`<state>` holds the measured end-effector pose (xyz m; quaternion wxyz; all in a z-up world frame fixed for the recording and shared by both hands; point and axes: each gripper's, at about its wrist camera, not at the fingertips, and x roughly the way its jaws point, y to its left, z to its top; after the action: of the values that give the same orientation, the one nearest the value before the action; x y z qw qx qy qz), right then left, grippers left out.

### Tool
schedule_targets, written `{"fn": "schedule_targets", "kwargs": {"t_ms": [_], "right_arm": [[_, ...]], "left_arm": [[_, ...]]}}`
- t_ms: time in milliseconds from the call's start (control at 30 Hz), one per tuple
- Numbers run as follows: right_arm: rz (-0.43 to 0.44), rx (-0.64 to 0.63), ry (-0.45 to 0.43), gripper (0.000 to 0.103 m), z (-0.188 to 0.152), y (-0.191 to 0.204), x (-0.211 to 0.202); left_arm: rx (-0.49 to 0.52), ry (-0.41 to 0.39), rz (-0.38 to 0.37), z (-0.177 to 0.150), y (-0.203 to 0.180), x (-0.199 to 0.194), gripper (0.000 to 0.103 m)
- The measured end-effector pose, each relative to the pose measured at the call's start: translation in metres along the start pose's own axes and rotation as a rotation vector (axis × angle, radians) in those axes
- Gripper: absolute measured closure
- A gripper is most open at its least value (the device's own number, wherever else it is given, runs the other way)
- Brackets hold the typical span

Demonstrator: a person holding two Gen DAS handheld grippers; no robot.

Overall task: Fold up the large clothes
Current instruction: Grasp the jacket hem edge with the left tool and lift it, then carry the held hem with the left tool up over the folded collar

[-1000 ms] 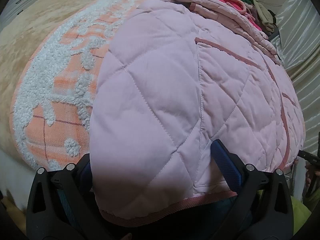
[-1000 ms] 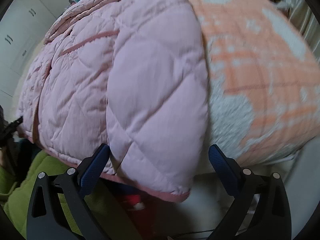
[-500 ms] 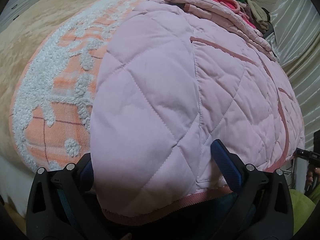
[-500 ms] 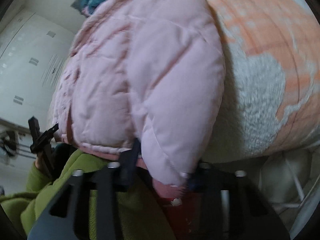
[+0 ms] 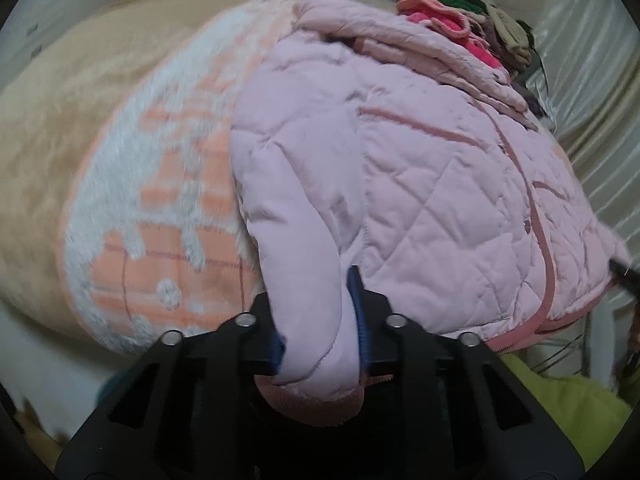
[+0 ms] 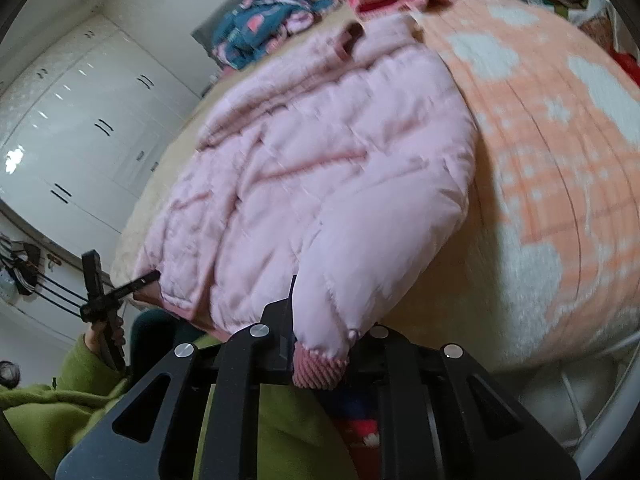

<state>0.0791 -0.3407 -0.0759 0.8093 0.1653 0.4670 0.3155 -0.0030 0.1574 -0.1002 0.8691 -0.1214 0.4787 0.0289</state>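
Both clamped on cuffs of the pink quilted jacket (image 5: 400, 184) at the bed's near edge, left gripper (image 5: 320, 344) and right gripper (image 6: 322, 348): slick puffy sleeves likely slipping free mid-fold.

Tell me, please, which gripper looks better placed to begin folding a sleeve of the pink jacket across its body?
Neither clearly: left gripper and right gripper each clamp a sleeve cuff of the pink jacket; either could probably start.
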Motion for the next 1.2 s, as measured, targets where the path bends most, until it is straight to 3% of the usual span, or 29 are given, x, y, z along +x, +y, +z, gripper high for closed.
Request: {"fn": "schedule_targets", "kwargs": {"t_ms": [200,500,1200], "right_arm": [[0.017,-0.029,-0.09,0.09,0.019,0.013,-0.018],[0.0,-0.031,-0.193,0.091,0.058,0.026,-0.029],[-0.018,-0.098,-0.311,0.092,0.13,0.035,-0.04]], "left_arm": [[0.072,-0.086,0.005,0.023,-0.021,-0.031,0.092],[0.07,-0.174,-0.004,0.065,-0.037,-0.063,0.092],[0.099,-0.276,0.048,0.148,-0.073,-0.077,0.092]]}}
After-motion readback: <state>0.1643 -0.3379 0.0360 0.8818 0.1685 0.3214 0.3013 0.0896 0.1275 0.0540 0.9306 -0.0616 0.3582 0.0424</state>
